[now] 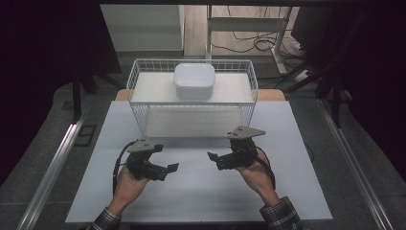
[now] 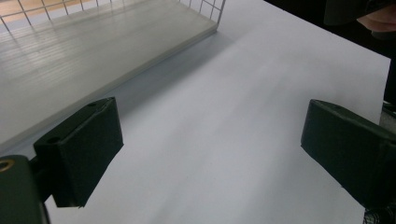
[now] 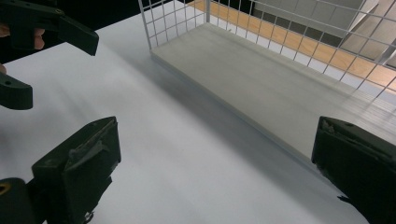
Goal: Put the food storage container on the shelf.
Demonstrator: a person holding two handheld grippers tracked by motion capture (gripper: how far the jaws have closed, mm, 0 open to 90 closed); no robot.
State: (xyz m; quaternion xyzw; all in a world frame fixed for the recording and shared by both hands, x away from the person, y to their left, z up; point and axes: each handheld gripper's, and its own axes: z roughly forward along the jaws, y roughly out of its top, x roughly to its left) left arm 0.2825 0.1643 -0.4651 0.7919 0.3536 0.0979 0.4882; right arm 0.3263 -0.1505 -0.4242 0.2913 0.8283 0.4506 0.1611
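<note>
Both hands rest low on the white bench (image 1: 201, 191), each holding a gripper, and neither has anything in it. The left gripper (image 1: 173, 167) has its jaws wide apart, pointing inward across the bench; the right gripper (image 1: 212, 156) mirrors it, jaws likewise spread and empty. The thing nearest to hand is the white wire basket (image 1: 139, 86), standing at the far side of the bench with a pale board for a floor, and on its raised shelf sits a white lidded container (image 1: 194, 80), square with rounded corners, well apart from both grippers.

From where I stand, the sensible opening is to lift both grippers clear of the basket's front rim before going in, come at the container from its 2 opposite sides, and keep the jaws open until they bracket it squarely. The wire wall could catch a jaw if the approach is too low.

I can read no brand, label or writing on the container, basket or grippers.
</note>
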